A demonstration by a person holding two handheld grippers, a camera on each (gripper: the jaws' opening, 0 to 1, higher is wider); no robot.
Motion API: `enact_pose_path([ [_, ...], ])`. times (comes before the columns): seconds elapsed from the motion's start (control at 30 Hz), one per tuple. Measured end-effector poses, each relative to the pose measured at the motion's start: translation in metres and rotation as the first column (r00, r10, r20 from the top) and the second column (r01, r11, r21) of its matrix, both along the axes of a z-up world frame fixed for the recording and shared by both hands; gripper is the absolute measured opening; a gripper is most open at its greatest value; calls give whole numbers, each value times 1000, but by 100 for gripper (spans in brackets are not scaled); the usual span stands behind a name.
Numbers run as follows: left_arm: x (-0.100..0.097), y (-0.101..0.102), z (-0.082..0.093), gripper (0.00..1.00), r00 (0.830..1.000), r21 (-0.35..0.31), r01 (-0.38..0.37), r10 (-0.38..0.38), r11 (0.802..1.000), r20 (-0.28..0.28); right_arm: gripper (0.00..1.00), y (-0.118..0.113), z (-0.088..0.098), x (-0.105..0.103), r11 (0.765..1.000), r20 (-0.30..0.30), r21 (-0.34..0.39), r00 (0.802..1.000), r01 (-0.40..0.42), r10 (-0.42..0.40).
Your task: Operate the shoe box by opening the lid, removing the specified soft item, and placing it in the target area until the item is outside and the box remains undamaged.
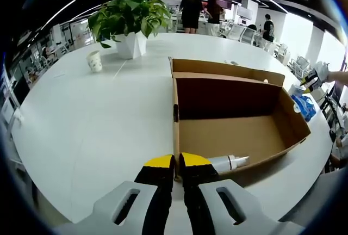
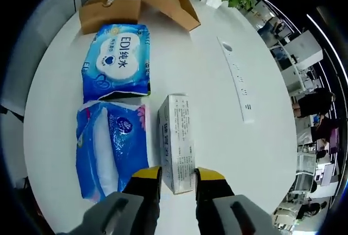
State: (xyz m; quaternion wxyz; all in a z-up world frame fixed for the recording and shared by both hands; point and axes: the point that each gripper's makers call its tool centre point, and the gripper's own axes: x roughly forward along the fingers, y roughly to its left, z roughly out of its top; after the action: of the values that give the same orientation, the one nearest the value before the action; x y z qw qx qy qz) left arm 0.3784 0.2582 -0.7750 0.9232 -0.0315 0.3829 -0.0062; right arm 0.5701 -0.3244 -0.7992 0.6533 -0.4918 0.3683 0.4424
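White carton (image 2: 177,143) between right tool (image 2: 178,176) jaws, blue tissue packs (image 2: 111,149) alongside

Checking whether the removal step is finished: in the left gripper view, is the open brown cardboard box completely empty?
No, a white tube lies on the floor of the brown cardboard box, against its near wall.
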Motion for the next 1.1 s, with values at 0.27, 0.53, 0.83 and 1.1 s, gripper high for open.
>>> enact_pose_path([
  [0.27,0,0,0,3,1000,21,14,-14,1000,-15,28,1,16,4,997,34,40,998,60,-61],
  [0.53,3,-1,1,3,999,53,50,-48,997,-24,39,10,35,-5,986,51,100,989,136,-142],
  [0.83,4,-2,3,4,992,122,127,-124,984,-30,47,28,61,-27,952,47,205,970,226,-240],
  [1.1,1,-2,7,10,987,149,160,-154,976,-46,56,37,77,-52,919,39,268,950,290,-311],
])
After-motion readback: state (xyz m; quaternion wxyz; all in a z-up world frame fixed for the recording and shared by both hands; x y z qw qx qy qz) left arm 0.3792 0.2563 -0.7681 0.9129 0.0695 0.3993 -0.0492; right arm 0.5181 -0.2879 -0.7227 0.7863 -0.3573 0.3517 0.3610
